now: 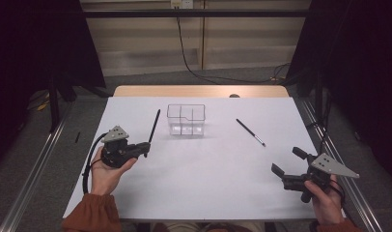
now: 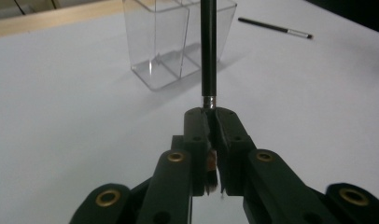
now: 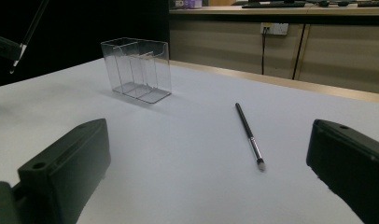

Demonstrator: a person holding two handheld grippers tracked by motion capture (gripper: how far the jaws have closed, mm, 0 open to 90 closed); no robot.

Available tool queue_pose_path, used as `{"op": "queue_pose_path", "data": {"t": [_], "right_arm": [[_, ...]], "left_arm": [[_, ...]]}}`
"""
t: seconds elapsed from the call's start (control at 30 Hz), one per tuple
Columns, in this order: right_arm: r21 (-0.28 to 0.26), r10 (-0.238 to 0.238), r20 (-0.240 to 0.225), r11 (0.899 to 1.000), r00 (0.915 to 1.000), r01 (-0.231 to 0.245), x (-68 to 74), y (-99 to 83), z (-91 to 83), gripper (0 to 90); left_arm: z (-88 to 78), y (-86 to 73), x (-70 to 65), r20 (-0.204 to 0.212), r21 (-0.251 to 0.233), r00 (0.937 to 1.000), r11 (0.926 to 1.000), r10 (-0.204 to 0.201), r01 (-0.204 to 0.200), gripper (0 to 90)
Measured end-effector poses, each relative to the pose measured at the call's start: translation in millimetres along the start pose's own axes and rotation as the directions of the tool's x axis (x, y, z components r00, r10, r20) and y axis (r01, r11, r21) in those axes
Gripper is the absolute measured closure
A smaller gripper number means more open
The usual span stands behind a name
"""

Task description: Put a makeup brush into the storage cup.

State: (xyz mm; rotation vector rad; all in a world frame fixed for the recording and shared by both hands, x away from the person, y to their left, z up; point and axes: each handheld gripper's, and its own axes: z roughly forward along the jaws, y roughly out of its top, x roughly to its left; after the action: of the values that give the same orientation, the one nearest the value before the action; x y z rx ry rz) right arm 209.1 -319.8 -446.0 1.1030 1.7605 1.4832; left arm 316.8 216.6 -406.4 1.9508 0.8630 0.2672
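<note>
My left gripper is held above the table's left side, shut on a black makeup brush near its ferrule. The long handle sticks out past the jaws toward a clear divided organizer box. The left gripper clamps the ferrule, with the box just beyond. A second black brush with a silver ferrule lies flat on the table, right of the box. My right gripper hovers open near the front right, and the right gripper faces that brush and the box.
A white sheet covers the table, with a strip of bare wood along the far edge. Dark curtains stand at both sides, and a cable hangs down the wall behind. The held brush shows at the right gripper view's top left.
</note>
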Motion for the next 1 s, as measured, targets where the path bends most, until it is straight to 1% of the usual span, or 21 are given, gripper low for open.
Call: {"op": "queue_pose_path", "data": {"t": [0.03,0.07,0.1,0.13,0.2,0.23,0.3,0.33,0.37,0.4,0.43,0.47,0.53,0.57,0.67,0.7,0.73,0.87,0.93,1.0], "right_arm": [[-0.001,0.0,0.0,1.0,1.0,0.0,0.1,0.0,0.0,0.0],[-0.001,0.001,-0.001,1.0,1.0,-0.001,0.3,0.1,0.0,0.0],[-0.001,0.0,-0.001,1.0,1.0,0.0,0.3,0.1,0.0,0.0],[-0.002,-0.001,-0.002,1.0,1.0,0.001,0.3,0.1,0.0,0.0],[-0.004,-0.001,-0.002,1.0,1.0,0.001,0.3,0.2,0.0,0.0],[-0.004,-0.001,-0.002,1.0,1.0,0.001,0.3,0.2,0.0,0.0],[-0.003,-0.004,-0.007,1.0,1.0,0.004,0.2,0.1,-0.1,0.0],[-0.005,-0.004,-0.008,1.0,1.0,0.004,0.4,0.2,-0.2,0.0],[-0.005,-0.005,-0.009,1.0,1.0,0.005,0.4,0.3,-0.3,0.0],[-0.005,-0.006,-0.01,1.0,0.9999,0.006,0.4,0.3,-0.3,0.0],[-0.005,-0.006,-0.013,1.0,0.9999,0.006,0.5,0.4,-0.3,0.0],[-0.006,-0.007,-0.012,1.0,0.9999,0.007,0.7,0.5,-0.3,0.0],[-0.005,-0.006,-0.013,1.0,0.9999,0.006,1.2,0.7,-0.3,0.0],[-0.008,-0.008,-0.014,1.0,0.9999,0.008,1.3,0.8,-0.4,0.0],[-0.02,-0.006,-0.021,1.0,0.9998,0.005,2.3,1.4,-0.5,0.0],[-0.022,-0.016,-0.029,1.0,0.9995,0.015,2.2,1.4,-0.4,0.0],[-0.022,-0.022,-0.031,1.0,0.9993,0.021,2.7,1.6,-0.6,0.0],[-0.03,-0.026,-0.041,0.999,0.9988,0.024,4.3,2.3,0.2,0.0],[-0.031,-0.031,-0.043,0.999,0.9986,0.029,4.4,2.3,0.7,0.0],[-0.029,-0.026,-0.047,0.999,0.9985,0.025,5.3,2.5,1.2,0.0]], "left_arm": [[0.0,0.0,0.0,0.0,0.0,1.0,1.0,0.0,0.0,83.8],[-0.9,0.3,-0.6,-0.003,-0.01,1.0,0.9999,0.007,-0.007,83.9],[-1.3,0.5,-1.2,0.007,-0.018,1.0,0.9998,0.007,-0.007,83.8],[-2.0,0.5,-2.7,0.018,-0.036,0.9998,0.9993,0.004,-0.003,83.8],[-1.5,0.5,-4.5,0.033,-0.043,0.9994,0.999,0.012,-0.011,83.8],[-1.5,0.5,-4.5,0.033,-0.043,0.9994,0.999,0.012,-0.011,83.8],[0.3,0.6,-6.9,0.054,-0.037,0.9985,0.9993,0.011,-0.009,83.8],[1.4,0.0,-8.5,0.06,-0.04,0.998,0.9991,0.018,-0.016,83.8],[4.5,-0.2,-12.5,0.08,-0.035,0.9964,0.9991,0.027,-0.024,83.8],[4.5,-0.2,-12.5,0.08,-0.035,0.9964,0.9991,0.027,-0.024,83.8],[5.5,0.3,-14.8,0.083,-0.033,0.9958,0.9988,0.039,-0.036,83.8],[7.2,1.5,-19.2,0.095,-0.034,0.9942,0.9983,0.051,-0.048,83.8],[7.9,2.3,-21.3,0.102,-0.036,0.9932,0.998,0.055,-0.052,83.8],[8.1,4.2,-25.3,0.108,-0.039,0.9919,0.9972,0.067,-0.063,83.8],[8.1,6.1,-29.0,0.115,-0.053,0.9904,0.996,0.077,-0.072,83.8],[7.9,6.8,-30.7,0.12,-0.065,0.989,0.9948,0.086,-0.079,83.9],[7.8,7.8,-32.0,0.132,-0.066,0.9868,0.994,0.095,-0.086,83.9],[10.0,10.4,-39.9,0.159,-0.07,0.9809,0.9924,0.111,-0.101,83.9],[10.9,11.0,-41.8,0.159,-0.07,0.9805,0.992,0.115,-0.105,83.9],[12.3,11.9,-44.3,0.172,-0.066,0.9781,0.9921,0.117,-0.107,83.8]]}}
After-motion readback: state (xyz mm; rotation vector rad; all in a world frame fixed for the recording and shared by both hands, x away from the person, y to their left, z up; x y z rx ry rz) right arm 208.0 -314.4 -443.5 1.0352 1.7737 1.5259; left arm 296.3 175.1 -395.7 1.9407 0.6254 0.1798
